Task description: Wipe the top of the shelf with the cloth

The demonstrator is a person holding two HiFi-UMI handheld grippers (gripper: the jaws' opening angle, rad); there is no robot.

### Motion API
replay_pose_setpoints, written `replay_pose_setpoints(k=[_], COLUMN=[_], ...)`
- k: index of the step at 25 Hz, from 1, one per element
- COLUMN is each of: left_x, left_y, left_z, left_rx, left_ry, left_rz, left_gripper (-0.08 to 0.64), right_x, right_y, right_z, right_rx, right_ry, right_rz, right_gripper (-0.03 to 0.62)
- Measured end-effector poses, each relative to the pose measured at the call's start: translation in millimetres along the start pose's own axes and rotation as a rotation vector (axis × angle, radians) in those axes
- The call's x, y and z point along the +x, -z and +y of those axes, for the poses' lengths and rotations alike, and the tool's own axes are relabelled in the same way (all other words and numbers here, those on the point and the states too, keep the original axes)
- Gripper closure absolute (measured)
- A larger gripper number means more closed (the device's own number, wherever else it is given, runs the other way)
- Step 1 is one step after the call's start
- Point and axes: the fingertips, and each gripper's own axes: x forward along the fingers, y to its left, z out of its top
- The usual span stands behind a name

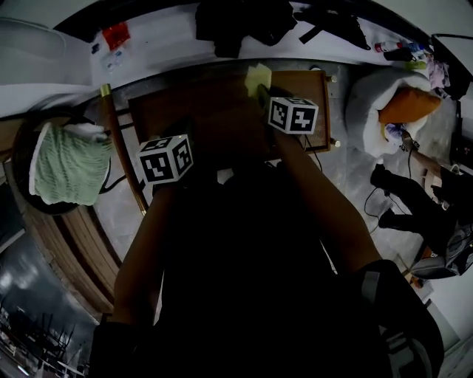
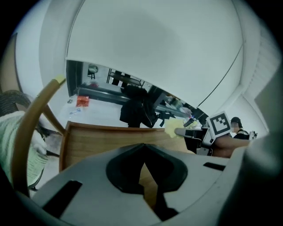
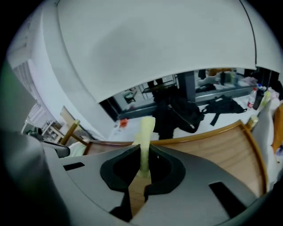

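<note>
The brown wooden shelf top [image 1: 211,111] lies below me, dim in the head view. My right gripper [image 1: 264,94] is over its far edge, shut on a pale yellow cloth [image 1: 258,75]. In the right gripper view the cloth [image 3: 145,137] stands up as a thin strip pinched between the jaws, above the shelf top [image 3: 221,148]. My left gripper [image 2: 143,164] is shut with nothing in it and hovers over the near left part of the shelf top [image 2: 97,141]. Its marker cube [image 1: 165,158] shows in the head view. The left gripper view also catches the cloth [image 2: 171,127].
A round chair with a green knitted cover [image 1: 68,165] stands left of the shelf, with a wooden pole [image 1: 123,155] between them. Black bags [image 1: 240,22] lie on the white table behind. A white beanbag with an orange cushion [image 1: 403,105] sits at the right.
</note>
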Motion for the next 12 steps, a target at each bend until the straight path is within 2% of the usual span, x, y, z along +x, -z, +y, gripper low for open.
replay_pose_setpoints(k=[4,7,9,12], left_x=[-35,-61,-76,-89], left_y=[3,4,4,7], left_z=[21,37,44,51], left_rx=[-0.02,-0.037,-0.026,0.019], left_ry=[0.003,0.006,0.002,-0.003], left_rz=[-0.017,-0.034,-0.052,-0.057], left_gripper=[0.551,0.551,0.551,0.551], right_x=[33,59,76,95], right_y=[18,42,58,82], right_z=[100,169,206,243], right_rx=[-0.023,-0.056,-0.08,-0.124], right_ry=[-0.178,-0.303,-0.373,-0.435], right_rz=[0.031,0.093,0.133,0.189], right_gripper=[0.551,0.551,0.551,0.551])
